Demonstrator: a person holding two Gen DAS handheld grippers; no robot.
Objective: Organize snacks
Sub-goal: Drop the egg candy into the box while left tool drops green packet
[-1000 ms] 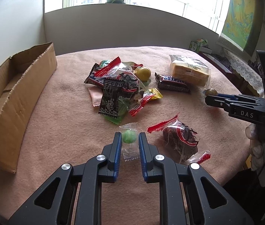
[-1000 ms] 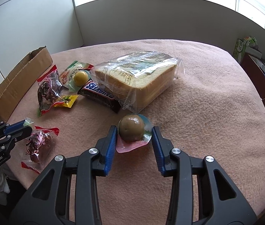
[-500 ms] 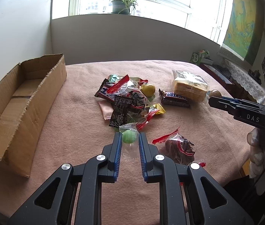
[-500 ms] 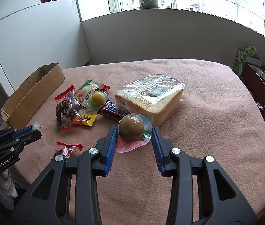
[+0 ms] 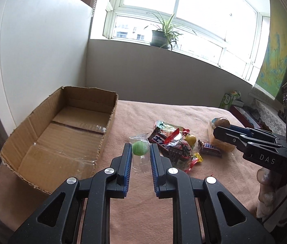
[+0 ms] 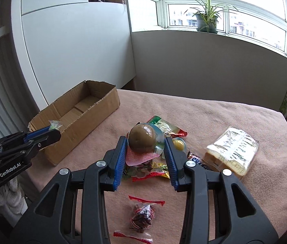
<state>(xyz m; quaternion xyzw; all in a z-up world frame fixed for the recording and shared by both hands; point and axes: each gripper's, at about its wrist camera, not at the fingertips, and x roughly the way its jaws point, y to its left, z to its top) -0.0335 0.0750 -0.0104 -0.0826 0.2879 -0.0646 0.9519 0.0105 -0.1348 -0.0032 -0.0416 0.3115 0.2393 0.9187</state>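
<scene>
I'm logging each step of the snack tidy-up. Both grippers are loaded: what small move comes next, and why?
Probably carry the left gripper, shut on the green candy, over the empty cardboard box and release; the right gripper follows with its brown ball snack.

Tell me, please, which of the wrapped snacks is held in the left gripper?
The small green sweet in clear wrap, pinched in the left gripper; the brown ball snack sits in the right gripper.

The right gripper (image 5: 222,131) body reads "DAS", the left gripper (image 6: 50,131) body "GenRobot.AI", and the chocolate bar (image 5: 210,148) wrapper "SNICKERS".
</scene>
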